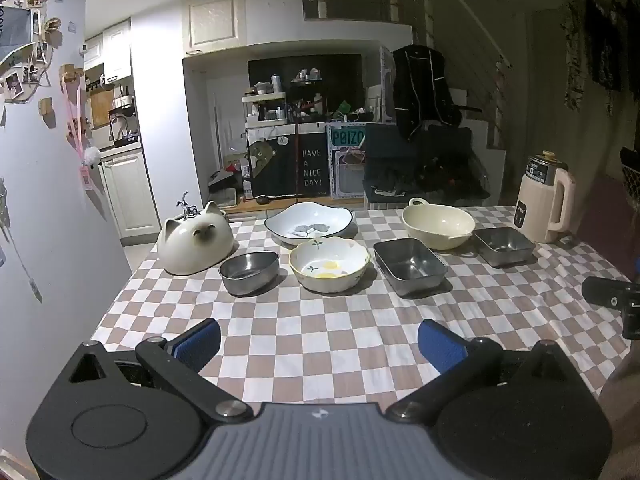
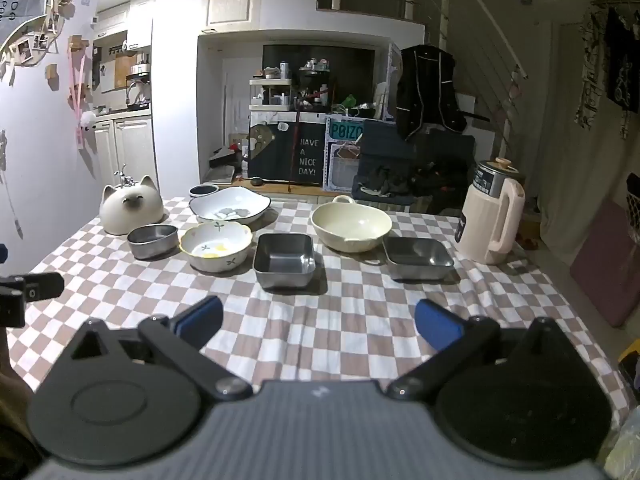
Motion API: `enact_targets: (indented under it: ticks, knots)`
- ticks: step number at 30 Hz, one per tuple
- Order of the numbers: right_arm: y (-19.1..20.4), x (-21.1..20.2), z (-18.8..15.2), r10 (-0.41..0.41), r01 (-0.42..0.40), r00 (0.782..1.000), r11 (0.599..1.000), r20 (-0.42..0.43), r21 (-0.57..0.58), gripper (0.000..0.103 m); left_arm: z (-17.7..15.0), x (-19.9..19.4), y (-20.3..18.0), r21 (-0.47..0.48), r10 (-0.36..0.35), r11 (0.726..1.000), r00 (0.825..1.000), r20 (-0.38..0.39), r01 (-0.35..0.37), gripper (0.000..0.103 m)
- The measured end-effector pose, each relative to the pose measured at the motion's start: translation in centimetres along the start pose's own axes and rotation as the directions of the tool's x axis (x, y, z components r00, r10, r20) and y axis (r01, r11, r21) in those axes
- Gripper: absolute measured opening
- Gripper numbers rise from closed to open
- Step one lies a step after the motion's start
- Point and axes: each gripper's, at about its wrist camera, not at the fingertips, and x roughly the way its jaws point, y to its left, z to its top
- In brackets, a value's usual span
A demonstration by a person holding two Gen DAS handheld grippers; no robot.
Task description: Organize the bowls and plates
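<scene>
Both the left claw (image 1: 318,342) and the right claw (image 2: 318,324) hover spread wide and empty over the checkered counter (image 1: 320,360) — likely readied for grasping — while bowls and steel trays, like the flowered bowl (image 1: 329,265), sit apart, unstacked, beyond.

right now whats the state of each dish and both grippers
left gripper: open, holding nothing
right gripper: open, holding nothing
round steel bowl: upright, empty
flower-print bowl: upright, empty
blue-rimmed plate: upright, empty
square steel tray: upright, empty
cream handled bowl: upright, empty
second steel tray: upright, empty
cat-shaped pot: standing on the cloth
kettle: upright, lid on
</scene>
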Motion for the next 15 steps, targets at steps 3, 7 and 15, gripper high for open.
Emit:
enact_targets:
  ticks: [3, 7, 15]
  knots:
    - [0.01, -0.01, -0.02, 0.000, 0.000, 1.000, 1.000, 0.004, 0.001, 0.103, 0.00, -0.04, 0.04, -0.004, -0.002, 1.000, 1.000, -0.003, 0.002, 0.103]
    - [0.03, -0.01, -0.02, 0.002, -0.002, 1.000, 1.000, 0.003, 0.004, 0.103, -0.03, 0.03, 0.05, -0.005, -0.003, 1.000, 1.000, -0.014, 0.003, 0.103]
    - [0.00, 0.32, 0.15, 0.001, -0.001, 1.000, 1.000, 0.001, -0.003, 0.103, -0.24, 0.46, -0.33, -0.017, -0.011, 1.000, 1.000, -0.029, 0.011, 0.103]
